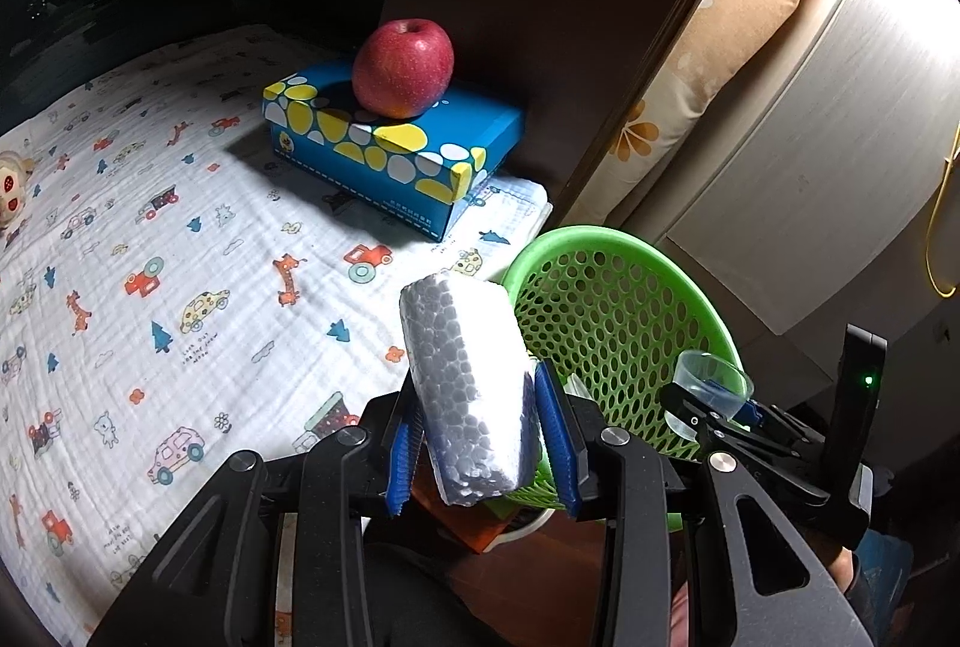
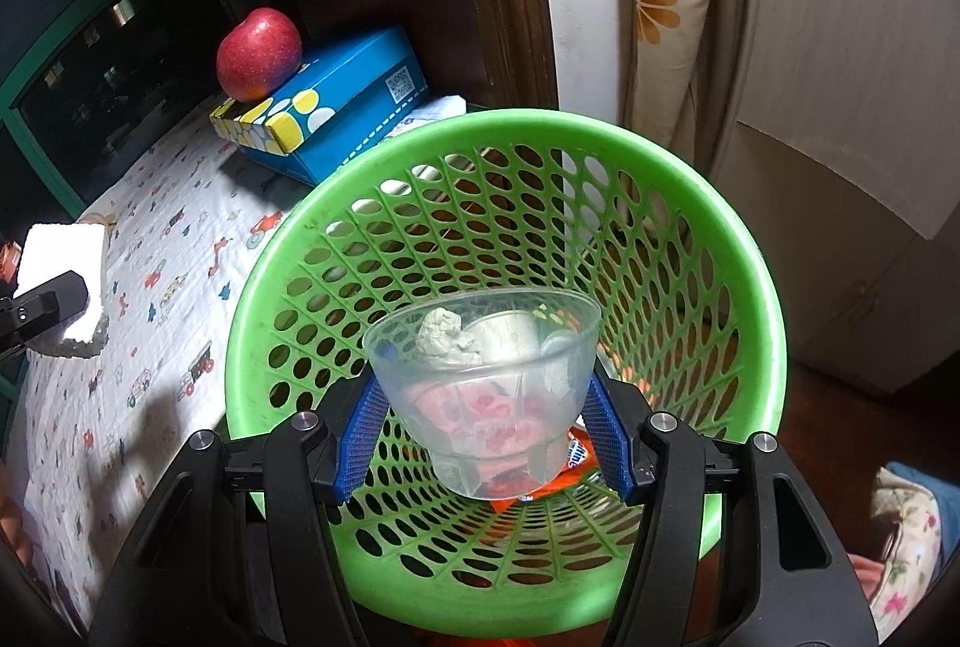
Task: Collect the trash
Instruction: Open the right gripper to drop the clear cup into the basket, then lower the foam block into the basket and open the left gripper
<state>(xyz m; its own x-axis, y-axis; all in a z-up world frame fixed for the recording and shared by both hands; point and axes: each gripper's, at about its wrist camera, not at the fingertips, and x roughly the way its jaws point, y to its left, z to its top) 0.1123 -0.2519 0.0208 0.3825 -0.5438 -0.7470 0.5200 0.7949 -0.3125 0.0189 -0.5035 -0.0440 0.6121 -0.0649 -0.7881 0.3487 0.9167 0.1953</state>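
The left gripper [image 1: 480,443] pinches a white foam block [image 1: 465,389] between its blue pads [image 1: 555,431], jaws partly spread to the block's width. The block is a rounded, pebbly styrofoam chunk, tilted with its upper end leaning away from the camera; it hangs at the bed's near corner, just beside the rim of the green basket [image 1: 630,251].

The right gripper [image 2: 480,443] clamps a clear plastic cup [image 2: 480,383] by its sides, upright, mouth up, directly over the basket's [image 2: 762,299] opening. The cup is cloudy and flares toward the rim. Through it a crumpled pale wad [image 2: 444,341] and a white roll-like piece [image 2: 510,335] show, but whether they lie in the cup or in the basket behind it cannot be told. An orange wrapper [image 2: 579,458] lies at the basket's bottom, mostly hidden by the cup.

Near the bed's far corner a red apple [image 1: 402,68] sits on a blue tissue box [image 1: 390,155], which rests on the printed sheet [image 1: 150,239]. A small toy [image 1: 12,191] is cut off at the left edge.
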